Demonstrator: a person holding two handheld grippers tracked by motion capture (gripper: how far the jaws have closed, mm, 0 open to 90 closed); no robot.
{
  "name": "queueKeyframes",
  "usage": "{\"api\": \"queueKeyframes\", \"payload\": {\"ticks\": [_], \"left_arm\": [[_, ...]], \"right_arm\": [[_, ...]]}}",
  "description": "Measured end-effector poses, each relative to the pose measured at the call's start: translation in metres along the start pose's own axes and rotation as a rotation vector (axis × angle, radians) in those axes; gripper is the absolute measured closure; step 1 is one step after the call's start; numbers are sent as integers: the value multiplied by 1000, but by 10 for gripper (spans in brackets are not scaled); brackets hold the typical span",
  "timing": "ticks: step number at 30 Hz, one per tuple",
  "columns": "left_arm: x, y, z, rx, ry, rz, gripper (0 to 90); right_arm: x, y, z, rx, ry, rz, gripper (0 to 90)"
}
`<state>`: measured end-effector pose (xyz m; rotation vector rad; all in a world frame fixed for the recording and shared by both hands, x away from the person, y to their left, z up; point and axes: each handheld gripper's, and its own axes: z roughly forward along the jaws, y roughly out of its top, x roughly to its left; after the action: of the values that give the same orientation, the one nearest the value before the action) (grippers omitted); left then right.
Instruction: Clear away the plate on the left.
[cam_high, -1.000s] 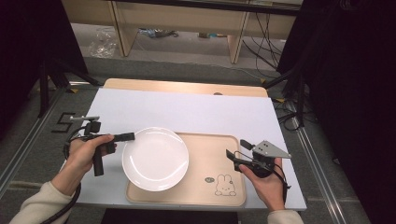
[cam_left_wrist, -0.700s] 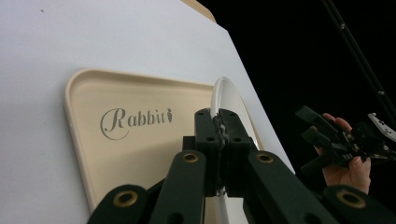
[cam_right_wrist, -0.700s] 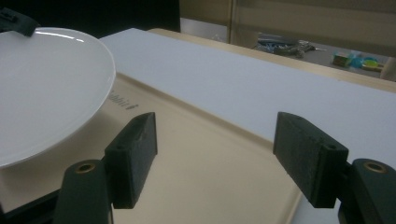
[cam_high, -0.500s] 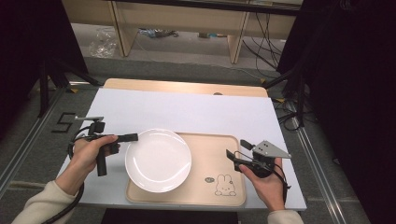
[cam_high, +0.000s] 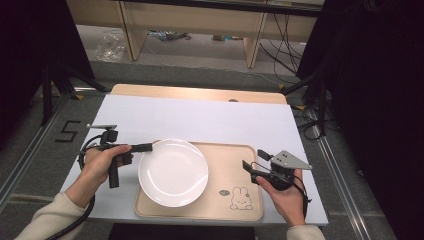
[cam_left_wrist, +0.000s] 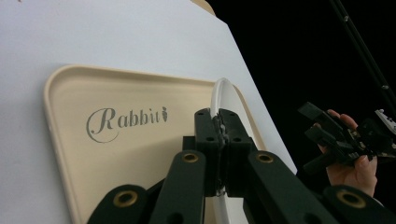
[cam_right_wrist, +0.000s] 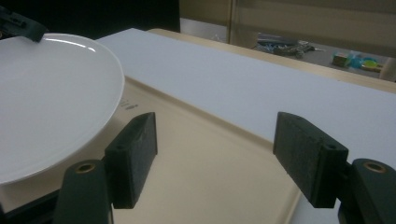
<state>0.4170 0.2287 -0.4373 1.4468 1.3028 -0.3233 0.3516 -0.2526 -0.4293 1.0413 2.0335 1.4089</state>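
High view: white plate sits over the left half of the beige tray, its left rim hanging past the tray's left edge. Left tongs clenched on the plate's upper-left rim; left gripper view confirms it, jaws pinched together with the thin plate edge between them. Compared with a second ago the plate has slid a bit rightward, further onto the tray, and the left hand has followed it in from the desk's left edge. Reads as a placing move nearly done, plate roughly in position but not let go yet. Can't tell if the gripped side is flat down or slightly lifted.

Right tongs released, jaws wide apart, hovering at the tray's right edge, well apart from the plate; no change in position over that second, so idle. Right gripper view shows both pads spread with bare tray between them. Tray has a rabbit drawing near its front right corner, and lies along the front edge of the white desk.
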Motion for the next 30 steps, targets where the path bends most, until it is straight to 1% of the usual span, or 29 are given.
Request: {"api": "queueKeyframes", "payload": {"ticks": [1, 2, 3, 4, 5, 6, 8, 9, 14, 15, 17, 18, 19, 27, 29, 30], "left_arm": [[0, 0, 0, 0, -1, 1, 873], [0, 0, 0, -2, 1, 1, 873], [-1, 0, 1, -1, 2, 2, 873], [0, 1, 1, 7, -1, 5, 873], [0, 1, 1, 7, -1, 5, 874], [-1, 0, 2, 1, 2, 0, 873], [-2, 0, 3, 5, 2, 5, 873], [-2, 0, 3, 5, 2, 5, 873], [-3, 0, 7, 9, 2, 8, 874], [-3, 0, 7, 17, -1, 8, 874], [-3, 0, 9, 11, 3, 6, 873], [-4, 0, 10, 9, 3, 6, 873], [-4, 0, 10, 14, 3, 7, 874], [-4, 0, 14, 27, 0, 7, 873], [-5, -1, 16, 18, 8, 6, 873], [-5, -1, 17, 19, 10, 6, 873]], "right_arm": [[0, 0, -1, 7, -5, -3, 314], [0, 0, 0, -3, 2, 1, 314], [-1, 0, 0, -9, 0, -19, 314], [-1, 0, 0, -5, 1, -10, 314], [-1, 0, 0, -5, 1, -10, 314], [0, 0, 0, 1, -5, 1, 314], [0, 0, -1, 9, -5, -2, 314], [0, 0, 0, 4, -10, -4, 314], [0, 0, -1, 7, -5, -4, 314], [0, 0, -1, 7, -5, -4, 314], [0, 0, -1, 8, -6, -3, 314], [0, 0, 0, -2, 1, 1, 314], [0, 0, -1, 7, -6, -4, 314], [0, 0, -1, 6, -7, -4, 314], [0, 0, -1, 7, -6, -3, 314], [-1, 0, -1, 2, -12, -24, 314]]}}
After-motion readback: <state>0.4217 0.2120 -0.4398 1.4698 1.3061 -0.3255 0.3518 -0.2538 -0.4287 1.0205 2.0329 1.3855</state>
